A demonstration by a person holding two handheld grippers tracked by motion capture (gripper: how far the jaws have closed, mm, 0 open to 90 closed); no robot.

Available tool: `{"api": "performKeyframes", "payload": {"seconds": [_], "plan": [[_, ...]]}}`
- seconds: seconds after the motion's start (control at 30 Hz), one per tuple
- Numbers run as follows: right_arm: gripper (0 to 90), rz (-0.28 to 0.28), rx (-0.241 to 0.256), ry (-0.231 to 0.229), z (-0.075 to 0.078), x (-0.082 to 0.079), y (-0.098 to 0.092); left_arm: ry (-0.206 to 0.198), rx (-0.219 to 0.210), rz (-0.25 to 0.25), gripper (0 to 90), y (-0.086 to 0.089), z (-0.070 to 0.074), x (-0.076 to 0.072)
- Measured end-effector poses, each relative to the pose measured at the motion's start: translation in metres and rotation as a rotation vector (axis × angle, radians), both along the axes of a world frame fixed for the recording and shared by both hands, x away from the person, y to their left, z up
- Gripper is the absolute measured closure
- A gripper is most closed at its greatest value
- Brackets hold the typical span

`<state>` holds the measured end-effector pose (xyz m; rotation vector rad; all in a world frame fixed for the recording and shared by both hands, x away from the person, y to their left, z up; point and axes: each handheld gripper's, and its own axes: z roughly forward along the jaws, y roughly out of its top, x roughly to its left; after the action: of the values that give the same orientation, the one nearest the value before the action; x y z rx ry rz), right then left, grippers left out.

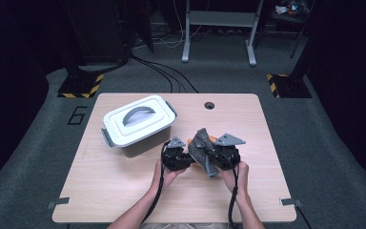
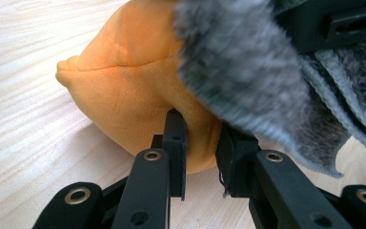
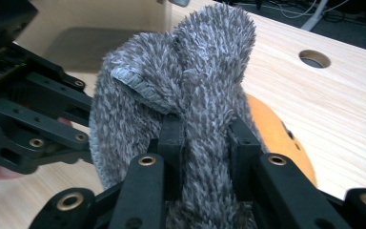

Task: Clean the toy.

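Right gripper [image 3: 202, 138] clamps a bunched grey cloth [image 3: 181, 95]; left gripper [image 2: 202, 143] pinches the orange plush toy [image 2: 133, 90] beneath it, at the near middle of the surface [image 1: 124, 191]. Wiping appears underway; the lidded bin [image 1: 138, 125] at far left sits closed.

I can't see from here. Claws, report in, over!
Left claw shut on orange plush. Right claw shut on grey cloth, draped over plush. Lidded box sits apart, nothing blocking.
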<state>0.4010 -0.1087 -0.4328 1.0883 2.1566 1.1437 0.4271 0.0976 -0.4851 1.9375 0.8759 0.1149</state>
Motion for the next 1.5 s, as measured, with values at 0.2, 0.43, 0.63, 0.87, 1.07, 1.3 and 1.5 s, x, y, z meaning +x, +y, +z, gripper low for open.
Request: {"api": "performKeyframes", "payload": {"seconds": [0.2,0.43,0.63,0.87,1.07,1.3,1.5], "plan": [[71.8,-0.05,0.007,0.01,-0.003,0.002,-0.018,0.015,-0.01,0.002,74.9,0.001,-0.001,0.0],[71.8,-0.129,0.028,0.048,-0.015,0.01,-0.044,0.016,-0.015,0.001,74.9,0.001,-0.001,0.001],[71.8,-0.163,0.076,0.101,-0.03,0.02,-0.062,0.002,-0.005,-0.01,74.4,0.0,-0.001,0.002],[71.9,-0.167,0.061,0.093,-0.027,0.021,-0.059,-0.084,0.054,-0.021,60.4,-0.001,0.001,-0.005],[71.9,-0.175,0.063,0.096,-0.028,0.023,-0.059,-0.206,0.201,-0.036,40.6,-0.011,0.0,-0.014],[71.9,-0.172,0.065,0.093,-0.027,0.024,-0.059,-0.274,0.254,-0.021,60.1,-0.02,-0.002,-0.015],[71.9,-0.164,0.1,0.081,-0.021,0.019,-0.062,-0.166,0.149,-0.018,77.4,-0.012,0.003,-0.007]]}}
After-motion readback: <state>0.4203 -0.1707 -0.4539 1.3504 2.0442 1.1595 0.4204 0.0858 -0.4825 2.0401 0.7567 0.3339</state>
